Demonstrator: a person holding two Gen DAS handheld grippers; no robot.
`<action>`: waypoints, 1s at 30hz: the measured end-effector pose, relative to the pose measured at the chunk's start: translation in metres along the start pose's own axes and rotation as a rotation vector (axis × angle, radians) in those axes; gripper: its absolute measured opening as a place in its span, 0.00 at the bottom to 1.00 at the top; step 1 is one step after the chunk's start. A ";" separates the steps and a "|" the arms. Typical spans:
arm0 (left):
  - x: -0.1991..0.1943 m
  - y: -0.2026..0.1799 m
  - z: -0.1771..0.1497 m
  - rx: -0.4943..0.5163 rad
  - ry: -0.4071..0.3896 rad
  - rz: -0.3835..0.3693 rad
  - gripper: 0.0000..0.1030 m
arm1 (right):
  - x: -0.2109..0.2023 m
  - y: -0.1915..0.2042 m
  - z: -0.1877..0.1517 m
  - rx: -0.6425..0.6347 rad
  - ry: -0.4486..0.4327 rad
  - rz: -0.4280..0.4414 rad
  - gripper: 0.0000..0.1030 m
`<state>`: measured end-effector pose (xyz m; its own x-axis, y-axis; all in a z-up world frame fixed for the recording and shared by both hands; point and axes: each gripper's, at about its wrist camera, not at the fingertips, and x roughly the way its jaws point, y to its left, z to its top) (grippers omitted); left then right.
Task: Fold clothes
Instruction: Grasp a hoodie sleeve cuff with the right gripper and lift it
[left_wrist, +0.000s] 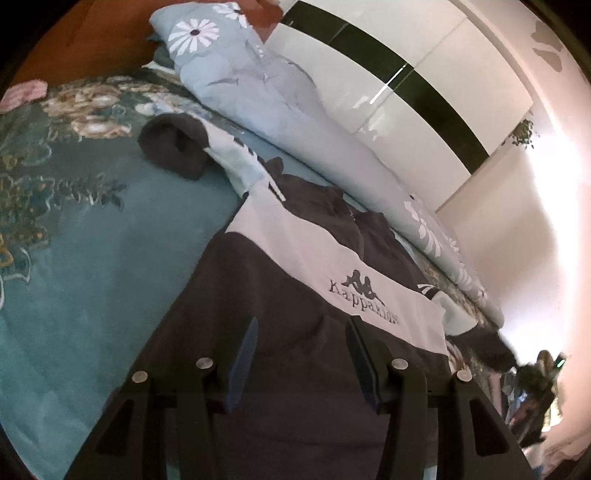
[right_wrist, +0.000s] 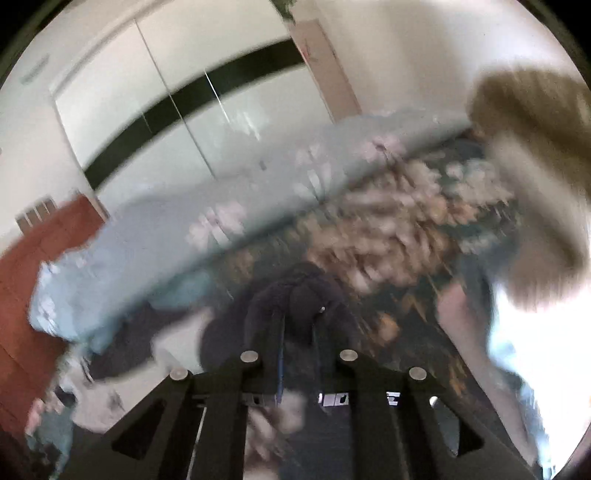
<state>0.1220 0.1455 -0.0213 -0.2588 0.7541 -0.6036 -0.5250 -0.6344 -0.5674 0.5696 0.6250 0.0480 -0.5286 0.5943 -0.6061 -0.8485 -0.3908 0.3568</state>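
Right tool (right_wrist: 297, 332) pinches dark sleeve cloth; left tool (left_wrist: 301, 332), jaws apart, should anchor the Kappa sweatshirt (left_wrist: 280, 295) flat on the bed (left_wrist: 92, 240).

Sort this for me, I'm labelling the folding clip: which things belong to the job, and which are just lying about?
Job:
- dark navy sweatshirt with white logo band
- left gripper, open over it
- right gripper, shut on dark fabric

Lying about:
- pale blue daisy-print quilt
- teal floral bedspread
- glossy white wardrobe with black stripe
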 end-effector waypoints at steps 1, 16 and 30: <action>0.002 0.001 0.000 -0.004 0.008 0.002 0.52 | 0.008 -0.006 -0.012 0.002 0.048 -0.032 0.13; 0.011 -0.017 -0.005 0.045 0.045 -0.014 0.53 | 0.010 -0.013 -0.081 0.234 0.177 0.170 0.46; 0.021 -0.010 0.001 0.028 0.056 -0.044 0.56 | 0.044 -0.056 -0.063 0.824 0.010 0.255 0.62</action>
<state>0.1210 0.1673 -0.0279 -0.1893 0.7701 -0.6091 -0.5572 -0.5951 -0.5792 0.5958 0.6290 -0.0437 -0.7088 0.5499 -0.4418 -0.4533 0.1249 0.8826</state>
